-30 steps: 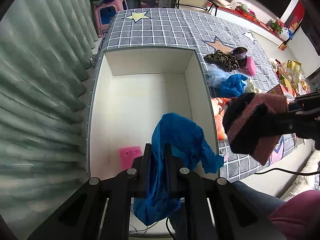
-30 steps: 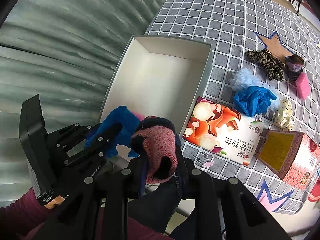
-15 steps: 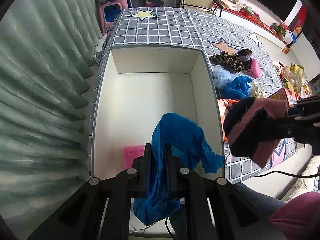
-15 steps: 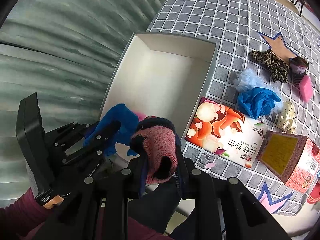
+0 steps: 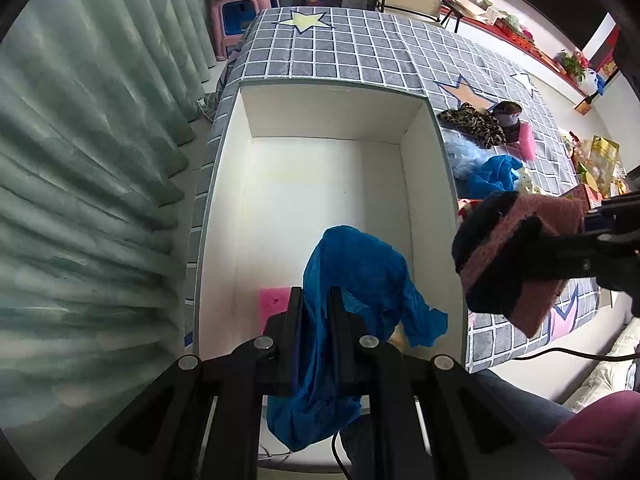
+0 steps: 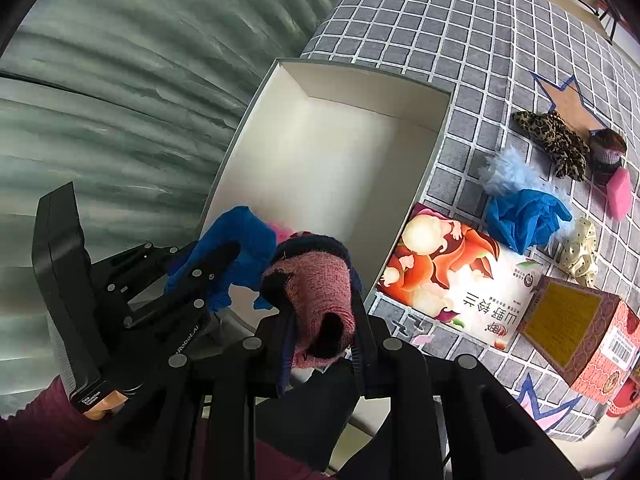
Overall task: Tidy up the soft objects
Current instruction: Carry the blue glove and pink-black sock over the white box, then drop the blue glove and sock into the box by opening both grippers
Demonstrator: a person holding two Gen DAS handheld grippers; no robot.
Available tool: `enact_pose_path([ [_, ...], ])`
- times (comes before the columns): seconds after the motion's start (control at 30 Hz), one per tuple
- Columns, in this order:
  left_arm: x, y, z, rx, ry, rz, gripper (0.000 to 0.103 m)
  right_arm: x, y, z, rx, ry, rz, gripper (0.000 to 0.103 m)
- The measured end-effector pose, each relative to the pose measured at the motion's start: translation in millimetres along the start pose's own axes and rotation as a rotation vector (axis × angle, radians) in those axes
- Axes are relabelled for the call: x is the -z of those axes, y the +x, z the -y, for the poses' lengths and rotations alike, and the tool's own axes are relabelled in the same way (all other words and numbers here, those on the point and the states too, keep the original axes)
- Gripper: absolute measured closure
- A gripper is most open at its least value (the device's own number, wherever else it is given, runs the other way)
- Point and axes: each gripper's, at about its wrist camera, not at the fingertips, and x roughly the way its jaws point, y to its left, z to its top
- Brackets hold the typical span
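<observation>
- "Robot.AI" in white letters along the left tool point(image 6: 208, 276).
- "Data Acquisition System" on its black block point(image 6: 60, 280).
- "山野铃兰" on the orange packet point(image 6: 456, 276).
- Barcode on the red box point(image 6: 580, 332); digits unreadable.

Matt white cardboard box point(image 5: 424, 184), crinkly blue cloth point(image 5: 360, 272), fuzzy knit sock point(image 6: 316, 292)

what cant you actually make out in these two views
- Pink sponge in the white box: near part hidden by the left gripper and its blue cloth, left wrist view.
- Printed packet: near corner covered by the right gripper and its pink and dark knit piece, right wrist view.
- Red carton: cut off by the lens edge.
- Shelf items behind the table: too small.
</observation>
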Motion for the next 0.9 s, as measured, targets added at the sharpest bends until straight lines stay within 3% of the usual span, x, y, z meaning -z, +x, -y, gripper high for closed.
enact_pose_path([
  [0.9,2,17,-5,-0.026,-0.011,-0.05,0.091,-12,16,-23,0.072,-0.113,-0.02,0.078],
])
